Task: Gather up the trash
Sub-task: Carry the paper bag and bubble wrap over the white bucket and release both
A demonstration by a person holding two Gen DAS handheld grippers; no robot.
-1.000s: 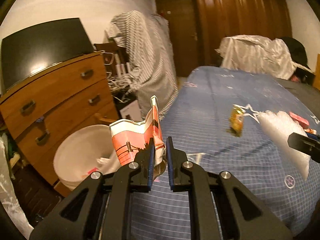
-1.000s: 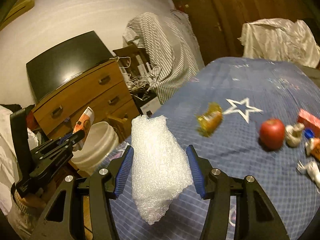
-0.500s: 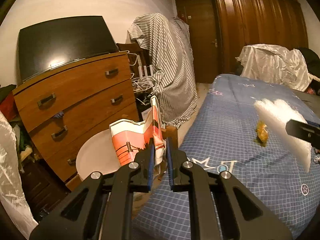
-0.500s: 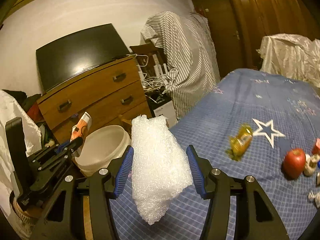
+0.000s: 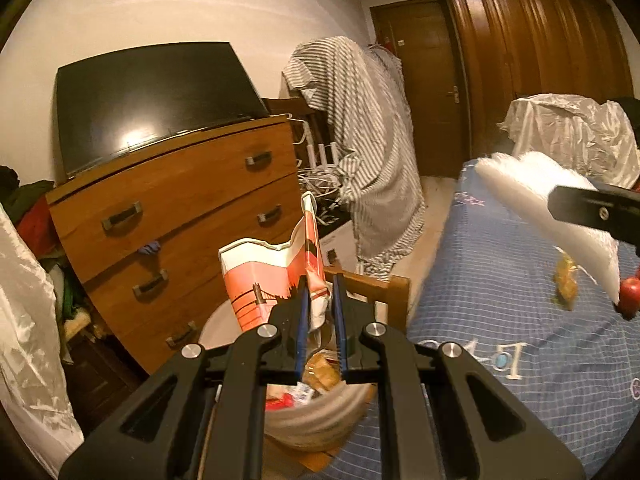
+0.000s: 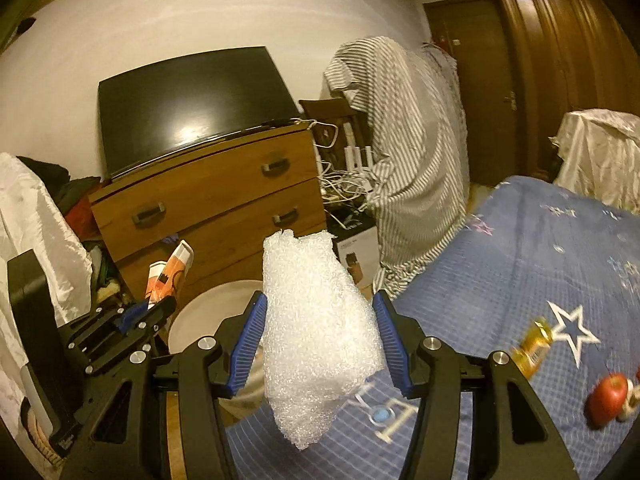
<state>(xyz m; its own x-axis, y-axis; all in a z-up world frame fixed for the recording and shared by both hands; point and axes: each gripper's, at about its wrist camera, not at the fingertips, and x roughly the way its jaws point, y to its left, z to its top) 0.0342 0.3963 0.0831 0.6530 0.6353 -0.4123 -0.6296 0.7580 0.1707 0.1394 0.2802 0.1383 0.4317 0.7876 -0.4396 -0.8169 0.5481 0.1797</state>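
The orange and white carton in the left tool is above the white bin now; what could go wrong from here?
1. The carton stands taller than the tool gripping its edge; released, it may tip onto the bin rim.
2. The bubble wrap in the right tool hangs over the bed edge, so an early release may miss.

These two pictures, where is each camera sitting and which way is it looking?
Left wrist view: rides on the left tool, looking along its fingers over the white bin toward the dresser; its own black arms show, pinching an orange-and-white carton.
Right wrist view: rides on the right tool, facing the same dresser across the bed; its arms show, gripping bubble wrap.
Shared: bin, dresser, bed, apple, and each view catches the other tool.
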